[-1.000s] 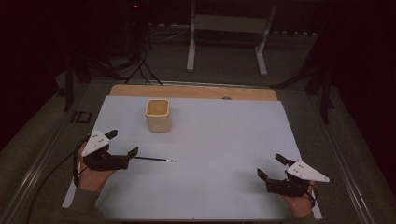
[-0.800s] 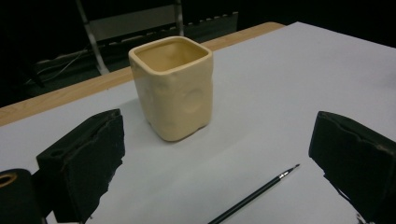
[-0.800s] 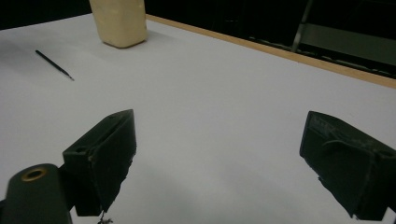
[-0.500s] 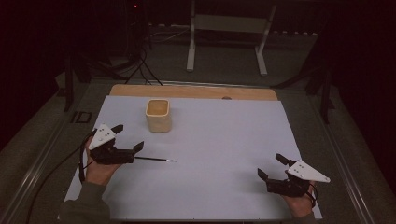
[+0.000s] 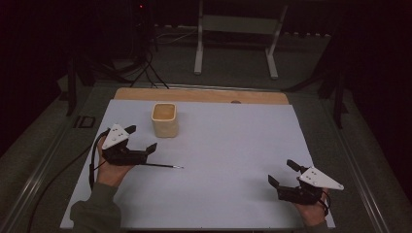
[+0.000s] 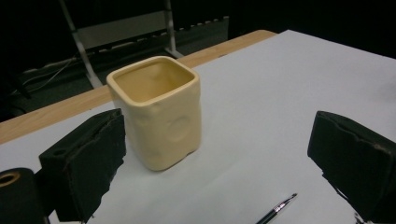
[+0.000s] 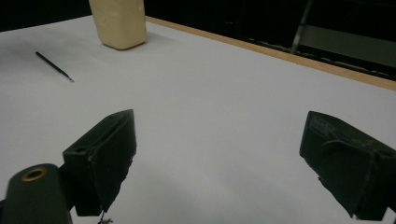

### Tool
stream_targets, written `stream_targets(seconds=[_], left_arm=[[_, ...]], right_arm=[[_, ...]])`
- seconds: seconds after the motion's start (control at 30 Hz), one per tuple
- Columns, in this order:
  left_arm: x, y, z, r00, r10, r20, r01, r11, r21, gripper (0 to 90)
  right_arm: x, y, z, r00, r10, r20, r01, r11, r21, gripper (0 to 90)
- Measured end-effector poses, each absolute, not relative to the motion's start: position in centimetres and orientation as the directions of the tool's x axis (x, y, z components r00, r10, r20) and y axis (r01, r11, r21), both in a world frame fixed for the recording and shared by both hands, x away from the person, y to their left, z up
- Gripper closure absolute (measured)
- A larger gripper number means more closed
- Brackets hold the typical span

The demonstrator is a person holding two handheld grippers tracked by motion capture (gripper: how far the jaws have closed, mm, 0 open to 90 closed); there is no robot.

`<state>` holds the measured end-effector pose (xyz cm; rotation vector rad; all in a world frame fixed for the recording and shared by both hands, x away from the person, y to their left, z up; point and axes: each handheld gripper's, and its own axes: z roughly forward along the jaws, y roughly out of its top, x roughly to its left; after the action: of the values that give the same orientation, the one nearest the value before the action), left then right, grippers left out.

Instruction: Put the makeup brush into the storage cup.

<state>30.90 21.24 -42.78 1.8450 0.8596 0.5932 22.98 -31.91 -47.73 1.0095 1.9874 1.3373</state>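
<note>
A cream square cup point(image 5: 164, 119) stands upright and empty at the back left of the white sheet point(image 5: 233, 141). A thin black pen point(image 5: 164, 166) lies flat in front of it. My left gripper point(image 5: 142, 137) hovers open just left of the cup, above the pen's near end, with nothing between its jaws. In the left gripper view the cup point(image 6: 159, 112) stands close ahead between the wide jaws, and the pen tip point(image 6: 279, 207) shows low right. My right gripper point(image 5: 282, 172) rests open and holding nothing at the front right. Its view shows the cup point(image 7: 119, 21) and pen point(image 7: 53, 66) far off.
A wooden table edge point(image 5: 204, 94) runs along the back of the sheet. Beyond it stands a metal frame point(image 5: 235, 29) on the dark floor. A black cable point(image 5: 92, 165) trails from the left gripper off the sheet's left side.
My left gripper has moved forward and a little right, from beside the pen's near end toward the cup. The pen, cup and right gripper have stayed put.
</note>
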Motion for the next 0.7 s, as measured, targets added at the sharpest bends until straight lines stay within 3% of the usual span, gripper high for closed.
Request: stream_targets(seconds=[0.7], left_arm=[[31.51,20.02,-42.05,0.678,0.729,0.089,0.305,-0.389,0.869,5.4]], right_arm=[[22.99,-31.91,-47.74,-0.577,0.816,-0.025,0.285,0.231,0.93,10.7]])
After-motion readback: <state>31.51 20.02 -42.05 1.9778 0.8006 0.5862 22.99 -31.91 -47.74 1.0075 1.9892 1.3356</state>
